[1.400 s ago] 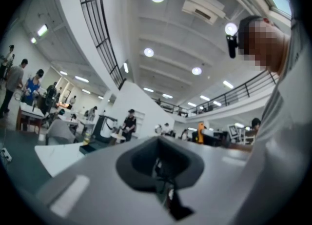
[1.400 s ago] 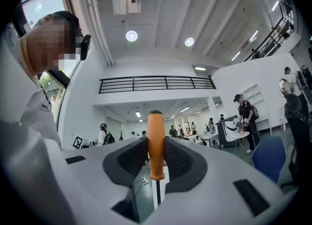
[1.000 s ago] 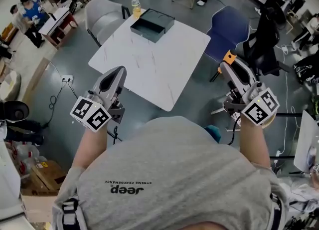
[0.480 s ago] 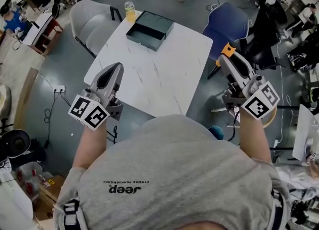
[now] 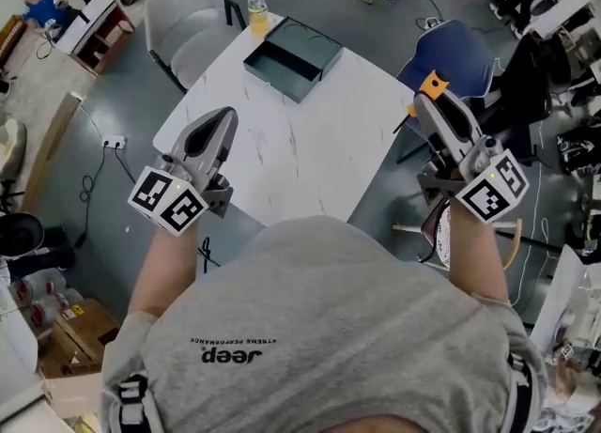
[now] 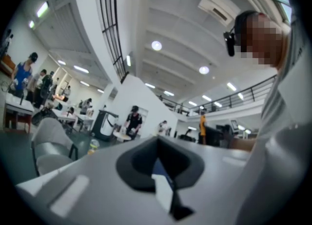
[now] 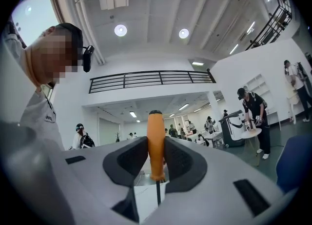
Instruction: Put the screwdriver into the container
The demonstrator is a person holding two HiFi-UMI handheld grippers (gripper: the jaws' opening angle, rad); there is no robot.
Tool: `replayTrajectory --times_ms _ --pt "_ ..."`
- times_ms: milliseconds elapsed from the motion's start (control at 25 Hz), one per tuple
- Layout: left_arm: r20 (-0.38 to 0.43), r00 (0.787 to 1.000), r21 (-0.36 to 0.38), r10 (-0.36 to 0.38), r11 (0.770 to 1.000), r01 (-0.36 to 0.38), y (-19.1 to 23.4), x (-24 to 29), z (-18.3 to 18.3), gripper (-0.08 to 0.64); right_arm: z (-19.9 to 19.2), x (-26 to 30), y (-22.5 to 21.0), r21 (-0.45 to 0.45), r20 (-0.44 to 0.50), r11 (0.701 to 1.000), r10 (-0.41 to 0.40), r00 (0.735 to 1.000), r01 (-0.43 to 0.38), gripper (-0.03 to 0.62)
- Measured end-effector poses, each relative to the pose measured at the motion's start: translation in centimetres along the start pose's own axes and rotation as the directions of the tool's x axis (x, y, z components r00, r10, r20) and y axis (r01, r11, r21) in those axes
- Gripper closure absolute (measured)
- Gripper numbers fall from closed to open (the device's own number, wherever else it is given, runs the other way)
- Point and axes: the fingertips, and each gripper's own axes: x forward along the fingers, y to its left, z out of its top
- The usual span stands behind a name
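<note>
Screwdriver (image 7: 155, 141) nearer table (image 5: 310, 154), orange-handled, upright

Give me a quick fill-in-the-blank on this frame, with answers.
The right tool grips a screwdriver whose handle is ____.
The left tool has its jaws ____, with nothing between them.
The dark container sits on the white ____.
Answers: orange; shut; table.
</note>
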Motion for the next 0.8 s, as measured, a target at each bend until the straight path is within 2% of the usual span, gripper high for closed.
replayTrajectory --times_ms 120,240,360,520,800 --pt "0.008 0.995 0.017 0.102 0.995 -0.102 0.4 1.3 -0.3 0.558 -0.3 1.0 -2.9 -0.001 -0.026 0.997 0.076 0.997 -0.076 0.492" --pt "0.013 0.979 0.017 0.201 0.979 -0.201 1.0 2.2 -0.9 0.558 -1.3 2.2 -6.1 0.006 -0.055 0.991 0.137 0.989 -0.137 0.492" --pt "-0.013 0.962 0.003 0.273 0.962 -0.273 1.9 2.7 -1.8 0.558 -2.3 3.9 -8.8 0.03 -0.079 0.986 0.165 0.983 -0.163 0.492" --pt "-0.036 0.956 0.031 0.291 0.957 -0.29 3.9 2.7 -2.0 0.558 -4.2 7.0 -10.1 0.039 -0.118 0.984 0.175 0.977 -0.172 0.492" --pt "-0.036 0.967 0.037 0.25 0.968 -0.249 10.2 3.7 -2.1 0.558 -8.3 16.3 -10.5 0.009 -0.245 0.985 0.169 0.954 -0.172 0.492"
